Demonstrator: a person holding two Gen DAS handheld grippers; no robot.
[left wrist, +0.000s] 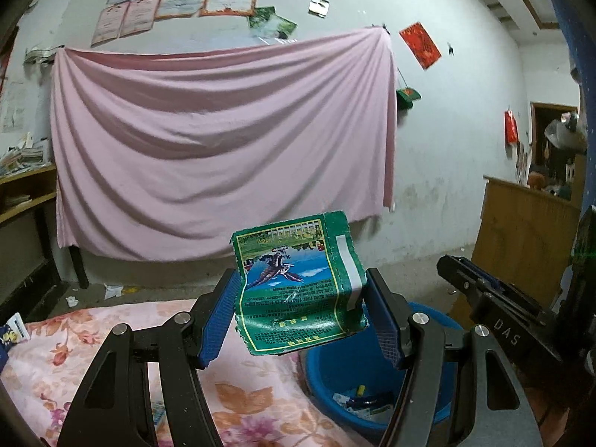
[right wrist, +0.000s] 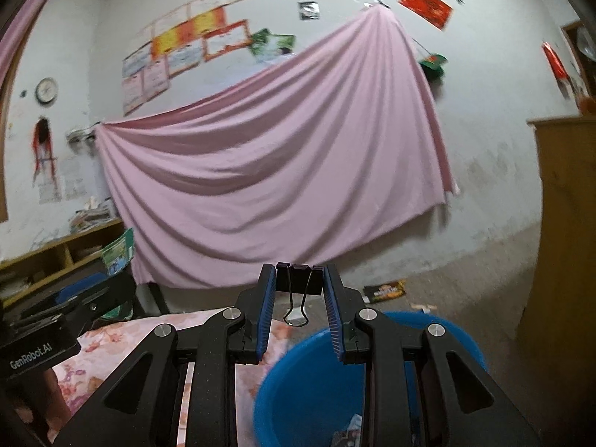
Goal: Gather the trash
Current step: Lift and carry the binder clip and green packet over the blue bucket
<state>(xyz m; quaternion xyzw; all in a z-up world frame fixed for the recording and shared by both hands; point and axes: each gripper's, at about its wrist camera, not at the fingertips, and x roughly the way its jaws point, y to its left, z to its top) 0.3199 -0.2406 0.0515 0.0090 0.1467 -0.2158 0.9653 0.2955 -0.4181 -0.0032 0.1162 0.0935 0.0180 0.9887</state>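
The left gripper pinches a crumpled green paper wrapper between its ribbed blue pads; the sheet is creased, curled at the lower edge and printed with a bird picture and small text, with a white strip down its right side. It hangs in the air over the near rim of a round blue plastic basin, which already holds a few scraps of packaging at its bottom. The basin sits just beside the right edge of a surface draped in soft pink floral cloth.

The right gripper clamps a black metal binder clip at its fingertips, the clip's wire handles dangling downward in the narrow gap. It hovers above the same basin, which looks blurred here.

Behind both, a wide pink sheet hangs in loose folds against a rough whitewashed wall, under rows of paper certificates. A flat dark snack packet lies on the bare concrete floor near the wall. A wooden cabinet stands at the right, and wooden shelves with stacked papers at the left.
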